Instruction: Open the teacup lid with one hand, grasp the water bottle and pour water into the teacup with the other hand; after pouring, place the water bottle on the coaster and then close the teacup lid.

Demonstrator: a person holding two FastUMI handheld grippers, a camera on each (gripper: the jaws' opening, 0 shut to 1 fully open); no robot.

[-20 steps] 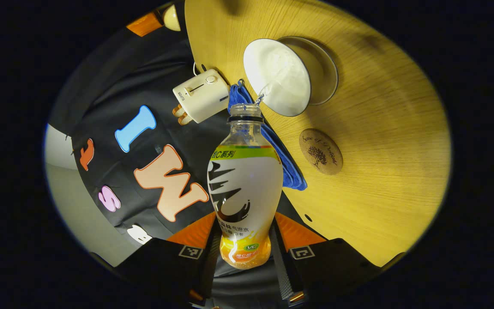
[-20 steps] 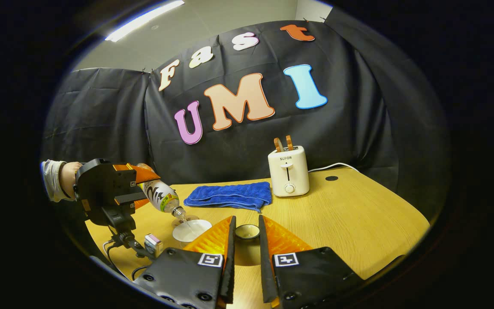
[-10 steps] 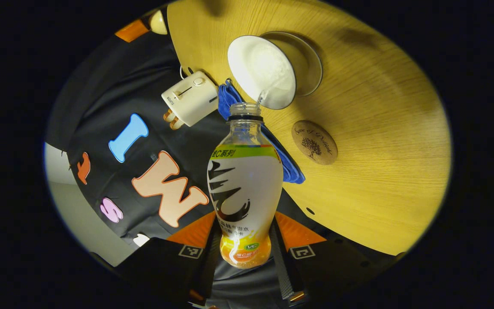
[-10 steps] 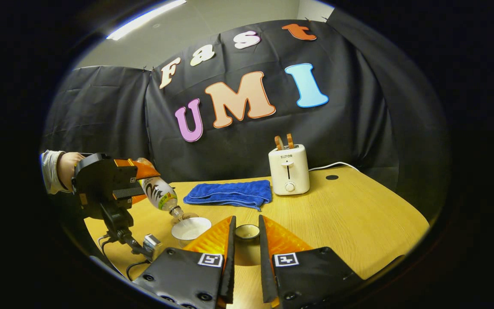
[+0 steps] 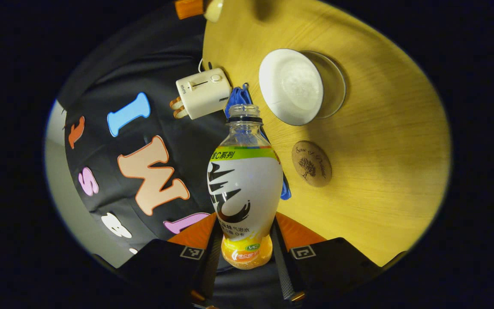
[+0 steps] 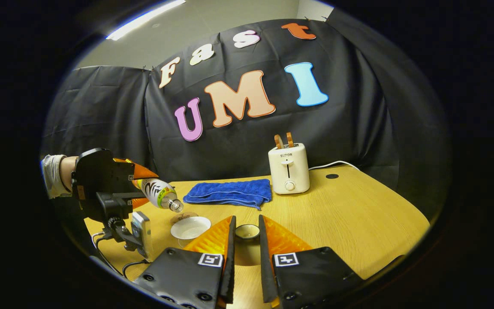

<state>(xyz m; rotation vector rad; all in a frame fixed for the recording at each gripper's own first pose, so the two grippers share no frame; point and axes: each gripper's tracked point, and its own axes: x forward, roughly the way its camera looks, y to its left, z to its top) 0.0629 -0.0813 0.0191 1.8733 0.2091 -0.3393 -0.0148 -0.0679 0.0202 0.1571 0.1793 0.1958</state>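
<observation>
Bottle tipped near teacup.
L gripper jaws clench bottle; R gripper jaws grip lid over counter.

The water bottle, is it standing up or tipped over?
Tipped. The water bottle lies nearly sideways in the left gripper, its open mouth pointing toward the teacup.

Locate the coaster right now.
In the left gripper view the coaster lies bare on the table, right of the held bottle and just below the teacup.
</observation>
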